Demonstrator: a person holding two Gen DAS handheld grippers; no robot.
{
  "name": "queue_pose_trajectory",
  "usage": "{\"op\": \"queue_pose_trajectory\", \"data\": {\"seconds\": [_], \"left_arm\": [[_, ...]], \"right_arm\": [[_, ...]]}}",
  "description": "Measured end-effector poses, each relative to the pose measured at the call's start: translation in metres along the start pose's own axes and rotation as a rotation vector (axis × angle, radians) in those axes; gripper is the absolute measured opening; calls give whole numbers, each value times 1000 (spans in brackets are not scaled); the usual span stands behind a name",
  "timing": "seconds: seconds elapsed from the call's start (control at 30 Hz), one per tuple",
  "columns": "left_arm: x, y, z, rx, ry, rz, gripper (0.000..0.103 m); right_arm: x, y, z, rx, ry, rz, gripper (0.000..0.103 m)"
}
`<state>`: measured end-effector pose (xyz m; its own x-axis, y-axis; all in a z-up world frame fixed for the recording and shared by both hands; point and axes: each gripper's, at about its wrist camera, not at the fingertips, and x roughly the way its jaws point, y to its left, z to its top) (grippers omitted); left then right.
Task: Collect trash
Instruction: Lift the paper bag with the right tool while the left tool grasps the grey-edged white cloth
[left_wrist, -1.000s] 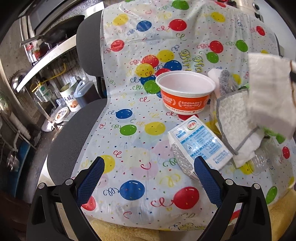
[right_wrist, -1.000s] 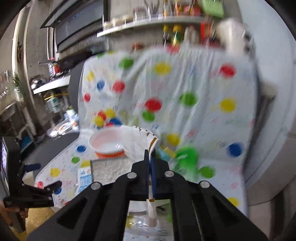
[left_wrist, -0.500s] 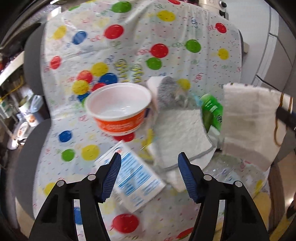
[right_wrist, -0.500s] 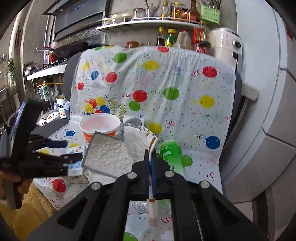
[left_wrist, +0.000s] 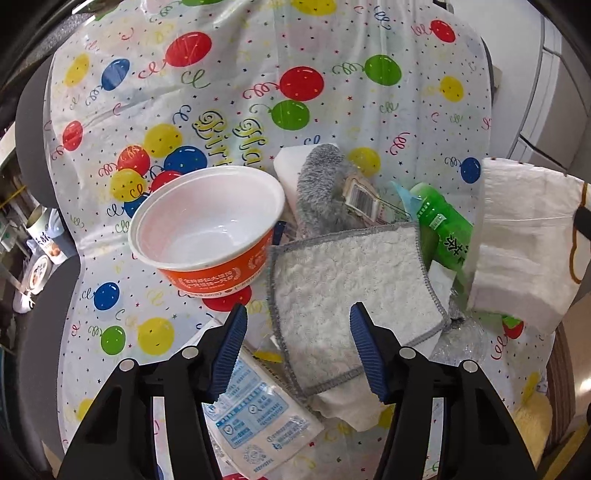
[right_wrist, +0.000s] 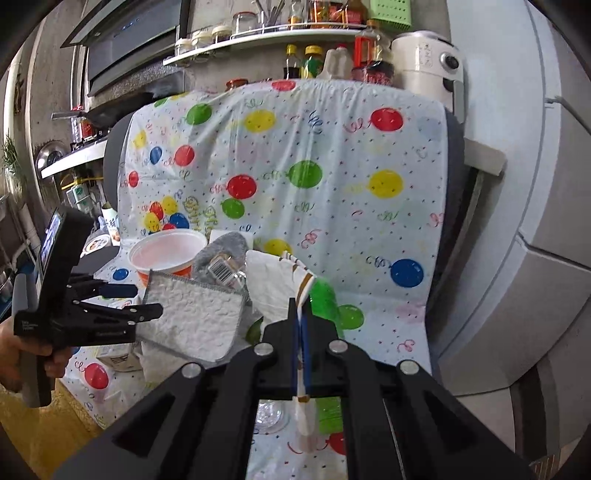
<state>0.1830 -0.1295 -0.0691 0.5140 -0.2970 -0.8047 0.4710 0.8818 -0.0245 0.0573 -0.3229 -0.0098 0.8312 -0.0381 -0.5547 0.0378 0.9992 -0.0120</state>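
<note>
Trash lies on a chair under a balloon-print sheet (left_wrist: 332, 48): an orange-and-white bowl (left_wrist: 207, 225), a grey-edged white cloth (left_wrist: 351, 280), a green bottle (left_wrist: 443, 229), a blue-and-white carton (left_wrist: 258, 413), a grey fuzzy item (left_wrist: 321, 184) and a crushed clear bottle (left_wrist: 461, 343). My left gripper (left_wrist: 299, 332) hovers over the cloth's near edge. Its jaws are closing, and the pads stand apart from the cloth. My right gripper (right_wrist: 301, 314) is shut on a white paper bag (right_wrist: 273, 288) with brown trim, held up above the green bottle (right_wrist: 325, 299).
A kitchen shelf (right_wrist: 314, 33) with bottles and a white appliance (right_wrist: 424, 59) stand behind the chair. A white cabinet (right_wrist: 535, 221) fills the right. A yellow cloth (left_wrist: 532, 417) lies at the seat's front. A person's hand (right_wrist: 22, 354) holds the left gripper.
My left gripper swung right from the carton to over the cloth, and its jaws narrowed. My right gripper, still shut on the paper bag, dropped a little toward the pile.
</note>
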Motion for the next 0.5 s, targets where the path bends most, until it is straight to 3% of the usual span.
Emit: {"op": "queue_pose_trajectory", "data": {"seconds": [0.07, 0.17, 0.3, 0.4, 0.5], "left_arm": [[5, 7, 3, -19, 2, 11, 59], [14, 16, 7, -54, 12, -31, 59], [20, 17, 11, -50, 20, -81, 38], [7, 12, 11, -30, -24, -129, 30], [-7, 1, 9, 13, -55, -166, 5]], "right_arm": [[3, -2, 0, 9, -1, 7, 2], [11, -1, -1, 18, 16, 17, 2], [15, 4, -1, 10, 27, 25, 2], [12, 9, 2, 1, 23, 28, 2], [8, 13, 5, -5, 17, 30, 2]]}}
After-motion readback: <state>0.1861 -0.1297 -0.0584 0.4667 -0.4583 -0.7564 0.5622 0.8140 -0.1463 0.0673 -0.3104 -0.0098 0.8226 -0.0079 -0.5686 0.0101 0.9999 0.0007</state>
